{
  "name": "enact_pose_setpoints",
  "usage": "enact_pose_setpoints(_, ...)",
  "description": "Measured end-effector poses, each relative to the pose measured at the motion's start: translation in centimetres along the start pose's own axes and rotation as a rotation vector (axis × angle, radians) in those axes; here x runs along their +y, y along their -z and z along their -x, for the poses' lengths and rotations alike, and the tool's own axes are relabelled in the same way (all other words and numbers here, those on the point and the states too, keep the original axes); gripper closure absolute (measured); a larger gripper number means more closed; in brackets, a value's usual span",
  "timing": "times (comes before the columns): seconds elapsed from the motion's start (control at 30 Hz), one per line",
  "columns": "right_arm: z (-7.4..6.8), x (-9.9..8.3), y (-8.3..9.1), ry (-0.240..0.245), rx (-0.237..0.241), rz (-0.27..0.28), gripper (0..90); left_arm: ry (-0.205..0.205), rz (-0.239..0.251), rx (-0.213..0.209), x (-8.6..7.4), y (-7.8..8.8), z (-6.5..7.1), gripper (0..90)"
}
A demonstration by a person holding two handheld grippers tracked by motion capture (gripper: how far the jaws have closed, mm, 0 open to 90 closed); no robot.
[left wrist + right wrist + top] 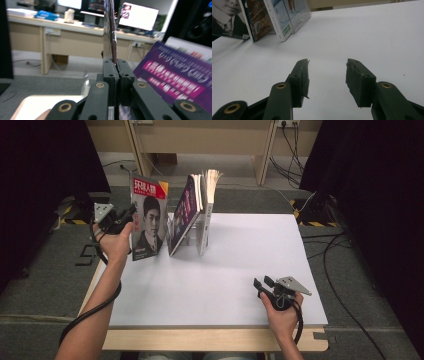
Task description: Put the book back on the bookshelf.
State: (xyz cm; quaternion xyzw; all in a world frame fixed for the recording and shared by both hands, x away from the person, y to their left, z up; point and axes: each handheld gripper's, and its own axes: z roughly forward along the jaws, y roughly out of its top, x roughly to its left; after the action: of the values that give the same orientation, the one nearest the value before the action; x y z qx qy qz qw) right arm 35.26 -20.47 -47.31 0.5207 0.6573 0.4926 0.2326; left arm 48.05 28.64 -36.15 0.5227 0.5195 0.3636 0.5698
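The bench point(240, 270) has a white top, bare across its middle and right. Near its back left stands a clear stand point(197, 232) with a few books point(200, 200) leaning in it, a purple-covered one point(186, 207) nearest the left.

Just left of those books, a magazine point(148, 215) with a red title band and a portrait on its cover is held upright at the bench's left edge. Its lower edge looks close to the bench top; whether it touches cannot be told.

The left hand-held gripper point(131, 215) is clamped on the magazine's left edge. In the left gripper view its jaws are pressed together on the thin edge point(113, 35), which rises straight up between them, with the purple cover point(175, 75) to the right.

The right hand-held gripper point(259, 284) rests low over the bench's front right, well apart from the books. In the right gripper view its jaws stand wide apart with nothing but white bench top point(362, 32) between them.
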Motion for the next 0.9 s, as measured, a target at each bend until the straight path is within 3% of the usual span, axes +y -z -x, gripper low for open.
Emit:
enact_pose_setpoints(0.13,0.1,0.0,0.0,-0.001,-0.002,-0.001,52.8,0.028,-0.006,-0.013,-1.1,0.8,-0.3,86.7)
enact_pose_setpoints(0.4,0.0,0.0,0.0,0.002,0.002,-0.003,52.8,0.015,-0.019,-0.035,-2.1,1.7,0.1,86.0)
enact_pose_setpoints(0.63,0.0,-0.1,-0.1,-0.005,0.006,-0.007,52.7,0.027,-0.043,-0.041,-3.0,1.6,0.3,84.5)
enact_pose_setpoints(0.9,0.0,-0.1,-0.2,-0.003,0.009,-0.012,52.2,0.038,-0.061,-0.057,-2.8,1.1,0.7,82.0)
